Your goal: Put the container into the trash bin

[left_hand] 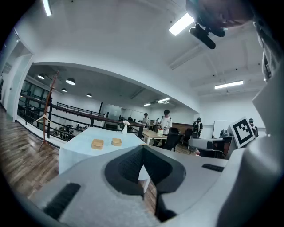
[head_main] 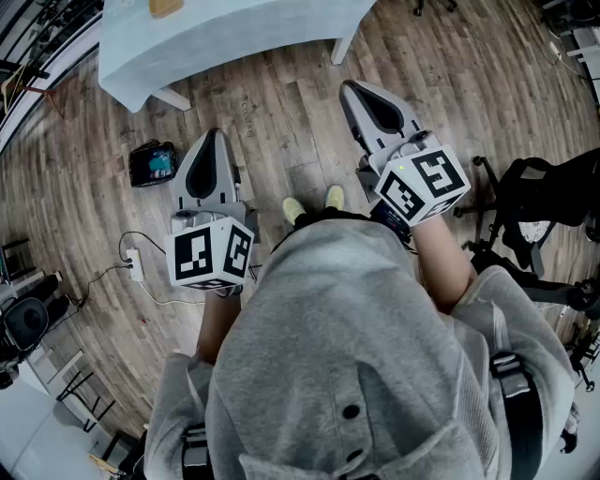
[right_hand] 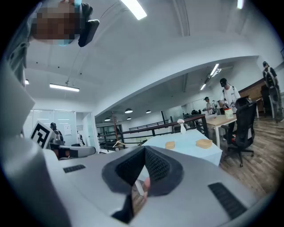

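Two tan containers lie on a table with a light-blue cloth (left_hand: 84,146), one (left_hand: 97,143) left of the other (left_hand: 116,142). The right gripper view shows the same pair (right_hand: 170,145) (right_hand: 203,143). In the head view only one container (head_main: 166,7) shows, at the top edge. My left gripper (head_main: 214,134) and right gripper (head_main: 352,89) are held level in front of my body, well short of the table. Both point towards it. The left gripper (left_hand: 143,148) is shut and empty. The right gripper (right_hand: 144,148) has its tips together with nothing between them. No trash bin is clearly in view.
A black object with a teal face (head_main: 153,164) lies on the wooden floor left of my left gripper. A white power strip (head_main: 134,262) with its cable lies nearby. A black office chair (head_main: 539,202) stands at my right. People, desks and chairs (right_hand: 242,128) are beyond the table.
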A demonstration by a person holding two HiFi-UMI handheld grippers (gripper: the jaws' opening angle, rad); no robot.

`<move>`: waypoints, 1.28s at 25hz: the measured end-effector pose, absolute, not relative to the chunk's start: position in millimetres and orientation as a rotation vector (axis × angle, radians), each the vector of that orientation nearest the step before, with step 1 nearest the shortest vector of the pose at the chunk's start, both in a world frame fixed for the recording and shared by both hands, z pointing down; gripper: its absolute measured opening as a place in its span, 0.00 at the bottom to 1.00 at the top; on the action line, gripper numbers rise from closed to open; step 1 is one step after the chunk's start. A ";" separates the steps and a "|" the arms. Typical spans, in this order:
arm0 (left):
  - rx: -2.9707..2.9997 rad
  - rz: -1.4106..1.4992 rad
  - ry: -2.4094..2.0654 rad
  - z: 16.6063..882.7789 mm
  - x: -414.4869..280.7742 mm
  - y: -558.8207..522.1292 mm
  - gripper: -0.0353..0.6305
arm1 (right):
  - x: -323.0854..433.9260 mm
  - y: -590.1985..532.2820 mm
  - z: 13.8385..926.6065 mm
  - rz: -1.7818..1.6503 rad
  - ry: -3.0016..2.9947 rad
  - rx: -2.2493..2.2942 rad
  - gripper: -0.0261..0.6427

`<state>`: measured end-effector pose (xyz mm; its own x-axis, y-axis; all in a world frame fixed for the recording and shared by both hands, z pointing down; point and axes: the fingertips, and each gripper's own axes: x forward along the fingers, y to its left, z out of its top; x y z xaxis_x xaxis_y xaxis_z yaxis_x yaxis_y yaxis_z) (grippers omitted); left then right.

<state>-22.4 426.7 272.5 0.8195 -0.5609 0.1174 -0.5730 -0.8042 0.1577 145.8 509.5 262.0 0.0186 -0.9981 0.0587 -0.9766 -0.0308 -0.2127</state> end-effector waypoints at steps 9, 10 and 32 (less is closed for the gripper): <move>2.800 0.097 -0.890 277.2 -50.9 418.2 0.08 | 125.0 502.4 264.6 -0.315 2.078 -2.167 0.08; 2.800 0.099 -0.896 277.1 -53.9 417.1 0.08 | 123.1 501.4 265.1 -0.311 2.077 -2.170 0.08; 2.815 0.113 -0.916 280.7 -39.8 368.9 0.08 | 128.4 445.5 285.8 -0.326 2.152 -2.138 0.08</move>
<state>-39.8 368.9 280.7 0.8074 -0.5761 0.1272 -0.5898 -0.7942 0.1463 128.4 445.5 285.8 -0.0157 -0.9962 0.0860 -0.9769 -0.0030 -0.2136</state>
